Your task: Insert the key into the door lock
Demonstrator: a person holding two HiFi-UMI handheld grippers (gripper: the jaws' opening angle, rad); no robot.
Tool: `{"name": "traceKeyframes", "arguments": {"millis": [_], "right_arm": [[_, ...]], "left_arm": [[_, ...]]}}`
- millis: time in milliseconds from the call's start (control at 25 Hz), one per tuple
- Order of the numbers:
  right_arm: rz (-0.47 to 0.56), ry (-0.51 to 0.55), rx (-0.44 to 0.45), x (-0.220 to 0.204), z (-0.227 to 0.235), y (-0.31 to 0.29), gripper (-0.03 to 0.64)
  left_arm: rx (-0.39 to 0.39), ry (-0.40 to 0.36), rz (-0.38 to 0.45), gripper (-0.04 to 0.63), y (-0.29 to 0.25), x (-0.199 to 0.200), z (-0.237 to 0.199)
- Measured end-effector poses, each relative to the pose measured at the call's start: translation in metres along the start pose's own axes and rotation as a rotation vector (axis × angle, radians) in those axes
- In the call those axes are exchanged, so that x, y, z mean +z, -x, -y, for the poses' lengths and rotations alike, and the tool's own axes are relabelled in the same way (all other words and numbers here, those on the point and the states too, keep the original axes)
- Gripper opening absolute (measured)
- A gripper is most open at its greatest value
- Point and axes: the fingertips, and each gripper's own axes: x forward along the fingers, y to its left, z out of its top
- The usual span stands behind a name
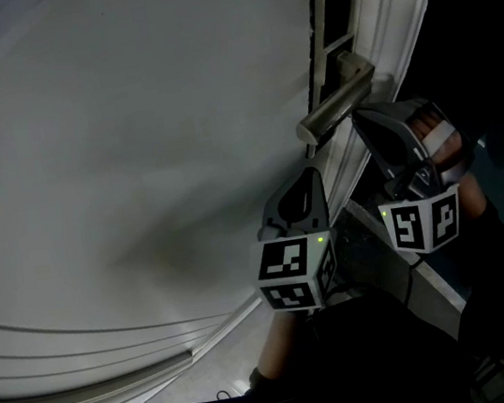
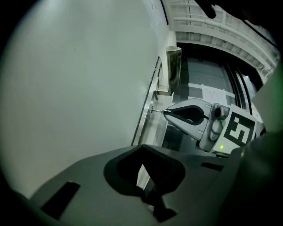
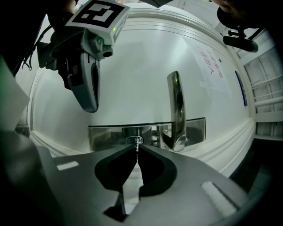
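Pinching the key (image 3: 137,145) in my right tongs (image 3: 137,152), I hold its tip at the lock (image 3: 132,140) beside the handle (image 3: 175,110), while my left tongs (image 2: 141,149) are clenched on nothing near the door (image 2: 79,88).

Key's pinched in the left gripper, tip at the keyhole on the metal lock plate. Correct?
Wrong gripper. The key is pinched in the right gripper, tip at the keyhole on the metal lock plate. The right gripper view shows it. The left gripper has its jaws together on nothing.
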Motion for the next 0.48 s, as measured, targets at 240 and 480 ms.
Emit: {"name": "traceKeyframes", "arguments": {"millis": [240, 480], "right_arm": [[-0.007, 0.007, -0.002, 0.0012, 0.0004, -0.0013, 0.012], [-0.008, 0.003, 0.001, 0.0007, 0.0012, -0.0013, 0.012]], "left_arm": [[-0.002, -0.008, 0.003, 0.000, 0.0020, 0.0015, 0.0003], [0.000, -0.010, 0.005, 0.000, 0.0023, 0.0034, -0.0019]]}}
